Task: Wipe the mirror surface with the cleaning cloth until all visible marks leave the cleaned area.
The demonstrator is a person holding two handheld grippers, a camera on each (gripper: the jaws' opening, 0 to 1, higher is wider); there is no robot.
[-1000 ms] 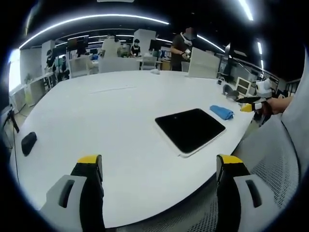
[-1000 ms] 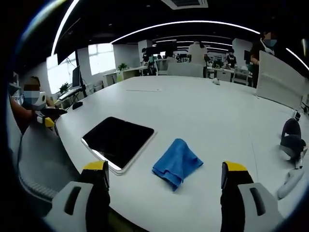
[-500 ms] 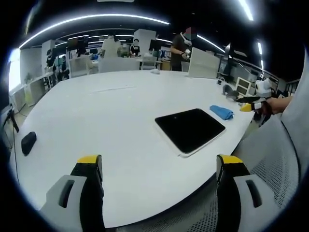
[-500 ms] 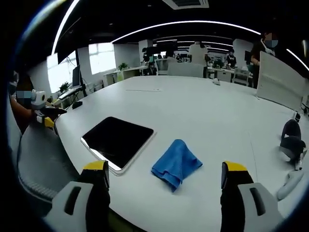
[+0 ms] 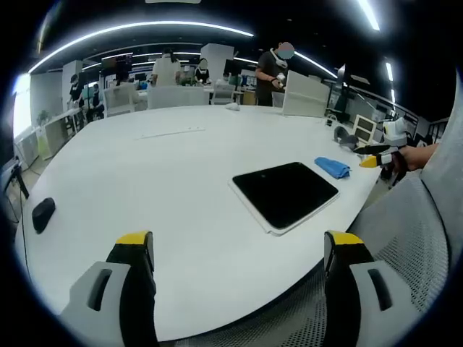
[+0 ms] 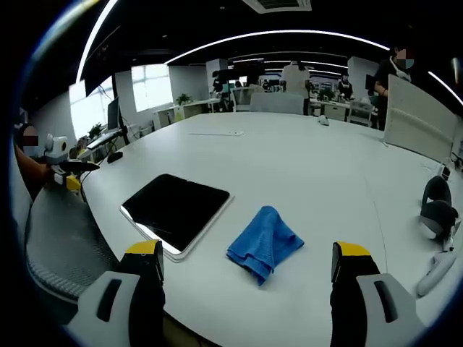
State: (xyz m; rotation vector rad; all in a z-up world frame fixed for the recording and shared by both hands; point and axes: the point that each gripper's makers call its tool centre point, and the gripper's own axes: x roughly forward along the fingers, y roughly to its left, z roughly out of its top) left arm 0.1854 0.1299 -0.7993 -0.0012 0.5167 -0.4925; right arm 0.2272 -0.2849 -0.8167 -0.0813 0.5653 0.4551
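Observation:
A dark rectangular mirror [image 5: 285, 192] with a pale rim lies flat near the white table's front edge, also as mirror [image 6: 176, 210] in the right gripper view. A crumpled blue cleaning cloth [image 6: 264, 243] lies just right of it, small as cloth [image 5: 333, 167] in the left gripper view. My left gripper [image 5: 242, 249] hovers open over the table edge, short of the mirror. My right gripper [image 6: 246, 262] stands open just before the cloth, nothing between its jaws. The right gripper [image 5: 381, 155] shows far right in the left gripper view; the left gripper [image 6: 65, 173] shows far left in the right gripper view.
A big white table [image 5: 159, 166] fills the scene. A black mouse-like object [image 5: 43, 214] sits at its left edge. Grey items [image 6: 438, 210] lie at the right. A mesh chair [image 5: 412, 246] is close by. Several people stand at desks behind.

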